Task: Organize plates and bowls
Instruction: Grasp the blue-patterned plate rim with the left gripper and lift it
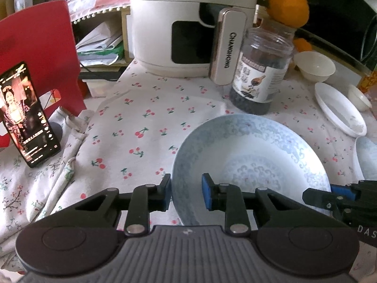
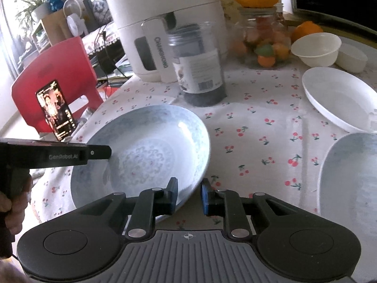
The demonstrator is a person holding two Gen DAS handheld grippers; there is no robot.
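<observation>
**A:** status on the tongs?

**B:** my left gripper [image 1: 186, 194] is released, jaws apart, straddling the near-left rim of the blue patterned plate [image 1: 249, 162]: one pad outside the rim, the other over the plate's inside. Can't tell if either pad touches. My right gripper [image 2: 189, 197] is also released, jaws apart, astride the same plate's [image 2: 146, 155] near-right rim.

**A:** plate flat?

**B:** looks tilted in the right wrist view, far edge up. Can't confirm.

**A:** room around it?

**B:** bare cherry-print cloth [image 1: 146, 108] to the left and ahead. Dark jar [image 1: 261, 70] stands just past the far rim, white air fryer [image 1: 188, 23] behind it. To the right: second blue plate [image 2: 351, 184] near, white plate [image 2: 339, 99] beyond it, white bowls [image 2: 317, 48] at the back. Phone [image 1: 26, 115] propped at the left edge, well apart.
</observation>
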